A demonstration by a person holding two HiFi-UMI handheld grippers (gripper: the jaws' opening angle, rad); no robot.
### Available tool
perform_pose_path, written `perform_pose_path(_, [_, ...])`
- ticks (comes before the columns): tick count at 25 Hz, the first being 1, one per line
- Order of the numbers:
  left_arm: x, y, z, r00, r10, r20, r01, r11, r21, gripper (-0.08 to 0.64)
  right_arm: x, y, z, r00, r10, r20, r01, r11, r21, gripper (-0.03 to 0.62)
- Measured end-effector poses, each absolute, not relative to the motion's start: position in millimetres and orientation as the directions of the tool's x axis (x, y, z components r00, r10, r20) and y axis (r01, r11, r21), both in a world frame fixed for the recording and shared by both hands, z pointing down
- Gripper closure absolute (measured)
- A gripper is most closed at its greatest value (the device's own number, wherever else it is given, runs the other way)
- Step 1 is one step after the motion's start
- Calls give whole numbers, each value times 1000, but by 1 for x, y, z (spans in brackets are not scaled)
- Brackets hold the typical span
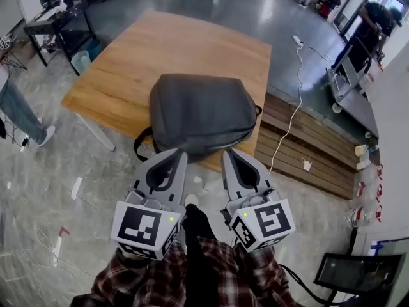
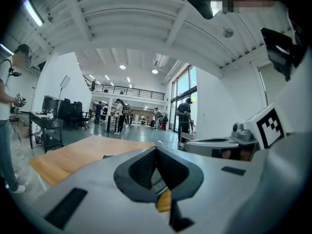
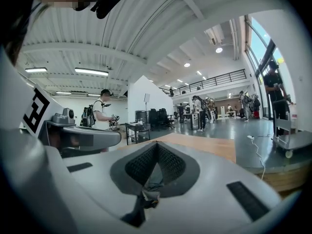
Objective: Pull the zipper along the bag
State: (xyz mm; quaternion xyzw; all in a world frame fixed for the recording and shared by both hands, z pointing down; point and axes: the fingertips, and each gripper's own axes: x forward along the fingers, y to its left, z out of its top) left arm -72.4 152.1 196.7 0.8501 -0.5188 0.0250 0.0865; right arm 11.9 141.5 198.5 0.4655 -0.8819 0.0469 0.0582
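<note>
Dark grey bag [image 1: 201,114] lies flat on the wooden table [image 1: 179,43], at the near edge, right of centre; a black strap [image 1: 142,144] loops off its near left corner over the table edge. Zipper not made out in any view. Left tongs [image 1: 177,153] and right tongs [image 1: 229,152] held side by side close to the person's body, both pointing away toward the bag, their tips showing over the bag's near rim in the head view; cannot tell whether they touch it. Left gripper view: left tongs [image 2: 156,149] pressed together at the tips, nothing pinched, only a sliver of orange table seen through the gap lower down. Right gripper view: right tongs [image 3: 156,144] likewise pressed together, with a dark tangle seen through the gap below the tips, too small to name. Both gripper views look level across the hall, with the table top beyond the tips. Marker cube [image 1: 146,228] on the left gripper, marker cube [image 1: 263,222] on the right, both nearest the camera. Plaid sleeves [image 1: 160,280] at the bottom of the head view. White cable [image 1: 291,117] trails over the floor right of the table, onto a slatted wooden platform [image 1: 307,146]. Bystander's legs [image 1: 19,110] at far left; black desk [image 1: 57,18] beyond.
</note>
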Motion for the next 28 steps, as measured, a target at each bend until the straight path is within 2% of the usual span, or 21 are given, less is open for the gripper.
perform_pose_path(8, [-45,36,185,468,-873,142,-883,-455,110,551,36,23,178,-562,-817,131,-825,566,-12,582])
perform_pose_path(17, [-37,-33,223,497,-829,255,-867,-482,125,551,38,-43,201,-549,-818,172,-834,550,-44,583])
perform_pose_path(22, [-34,-56,279,513,-757,405,-852,-505,136,551,42,-64,232,-497,-834,238,-866,494,-79,581])
perform_pose_path(28, [-23,-45,390,511,-589,626,-834,-514,198,551,45,-67,298,-452,-813,366,-890,435,-133,583])
